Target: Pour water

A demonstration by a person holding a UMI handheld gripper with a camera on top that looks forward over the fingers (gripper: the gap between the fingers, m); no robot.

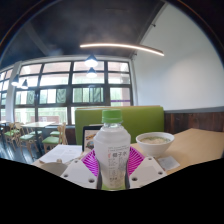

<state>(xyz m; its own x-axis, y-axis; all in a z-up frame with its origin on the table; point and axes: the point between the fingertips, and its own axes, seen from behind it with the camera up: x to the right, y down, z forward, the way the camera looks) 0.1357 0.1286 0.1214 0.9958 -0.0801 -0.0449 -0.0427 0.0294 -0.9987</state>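
A clear plastic bottle [113, 145] with a white cap and a white-and-green label stands upright between my fingers. Both magenta pads [92, 162] press against its sides, so my gripper [113, 166] is shut on the bottle. The bottle appears lifted above the light wooden table [195, 145]. A white bowl [154, 142] sits on the table just beyond and to the right of the bottle. The bottle's base is hidden below the fingers.
A green bench backrest [140, 116] runs behind the table. To the left, a flat light-coloured object [58, 153] lies on the table. Large windows [60, 95] fill the far wall, with chairs and tables at the left.
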